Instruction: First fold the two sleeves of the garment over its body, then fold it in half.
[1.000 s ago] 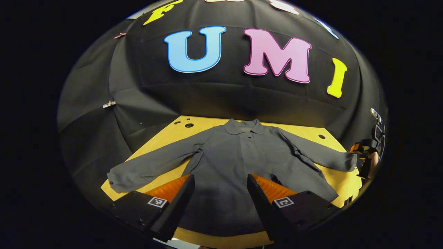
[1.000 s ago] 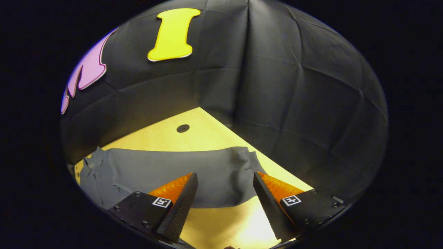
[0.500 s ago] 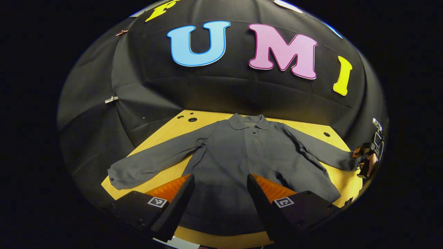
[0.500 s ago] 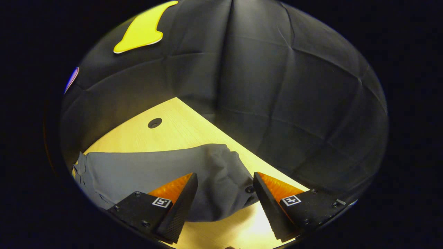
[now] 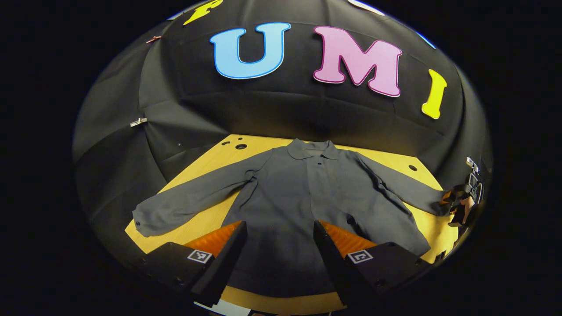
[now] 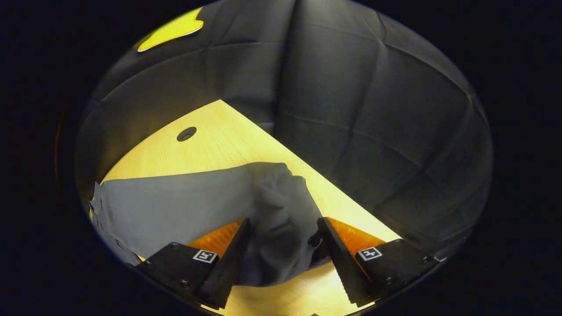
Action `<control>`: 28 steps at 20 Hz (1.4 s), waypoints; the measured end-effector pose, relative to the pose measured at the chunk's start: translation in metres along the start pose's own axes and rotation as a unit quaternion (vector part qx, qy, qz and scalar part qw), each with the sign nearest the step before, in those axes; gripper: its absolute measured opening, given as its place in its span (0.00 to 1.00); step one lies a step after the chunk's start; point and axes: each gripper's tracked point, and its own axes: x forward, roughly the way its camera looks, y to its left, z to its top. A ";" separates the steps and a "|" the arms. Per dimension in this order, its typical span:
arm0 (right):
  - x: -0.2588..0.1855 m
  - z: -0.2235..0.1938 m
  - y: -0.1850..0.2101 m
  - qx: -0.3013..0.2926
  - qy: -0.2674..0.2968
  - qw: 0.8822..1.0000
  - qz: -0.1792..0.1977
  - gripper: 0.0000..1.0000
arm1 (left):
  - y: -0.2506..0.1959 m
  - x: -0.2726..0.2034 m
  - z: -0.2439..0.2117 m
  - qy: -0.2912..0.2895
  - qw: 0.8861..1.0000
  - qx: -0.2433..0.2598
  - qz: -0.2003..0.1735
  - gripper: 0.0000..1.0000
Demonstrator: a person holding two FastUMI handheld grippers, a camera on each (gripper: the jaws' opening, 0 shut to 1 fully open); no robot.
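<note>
A dark grey collared shirt (image 5: 303, 197) lies face up on the yellow wooden table (image 5: 206, 162), both sleeves spread outwards. My left gripper (image 5: 279, 228) hovers open over the shirt's lower body near the hem, holding nothing. In the right gripper view, the right sleeve (image 6: 184, 206) runs in from the left and its bunched, buttoned cuff (image 6: 281, 206) sits between the fingers of my open right gripper (image 6: 283, 224). The left gripper view has that right gripper (image 5: 459, 199), held in a hand, at the sleeve end on the far right. The left sleeve (image 5: 189, 204) lies flat and untouched.
The table (image 6: 219, 136) has a round hole (image 6: 186, 134) behind the right sleeve and small holes (image 5: 240, 146) at its back left corner. Its right edge runs just past the cuff, with the black cloth wall close beyond. A strip of bare wood lies before the hem.
My right gripper moved forward and down along the right sleeve until the cuff sat between its fingers, bunching the cloth. The left gripper only drifted slightly above the shirt.
</note>
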 end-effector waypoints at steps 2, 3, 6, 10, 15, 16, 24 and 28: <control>-0.001 -0.001 0.002 -0.001 0.004 1.000 0.005 0.96 | 0.001 -0.001 0.000 -0.002 1.000 0.000 0.001 0.96; -0.002 -0.001 0.002 0.001 0.006 1.000 0.007 0.79 | 0.001 -0.002 0.000 -0.003 1.000 -0.001 0.001 0.96; -0.001 -0.004 0.015 0.002 0.012 1.000 0.019 0.32 | 0.004 -0.003 0.000 -0.004 1.000 -0.006 0.005 0.96; -0.004 -0.003 0.026 0.027 0.042 0.997 0.058 0.07 | 0.009 -0.005 0.000 -0.008 1.000 -0.012 0.012 0.96; -0.016 0.018 0.033 -0.008 0.013 0.998 0.061 0.05 | 0.020 -0.009 0.000 -0.011 0.999 -0.025 0.022 0.96; -0.025 0.025 0.037 -0.015 0.006 0.998 0.065 0.05 | 0.022 -0.011 0.000 -0.013 0.999 -0.029 0.024 0.96; -0.104 0.083 0.104 -0.068 -0.058 0.988 0.129 0.05 | 0.044 -0.025 0.008 -0.034 0.997 -0.055 0.045 0.96; -0.143 0.109 0.149 -0.085 -0.081 0.979 0.167 0.05 | 0.053 -0.034 0.013 -0.047 0.995 -0.075 0.048 0.96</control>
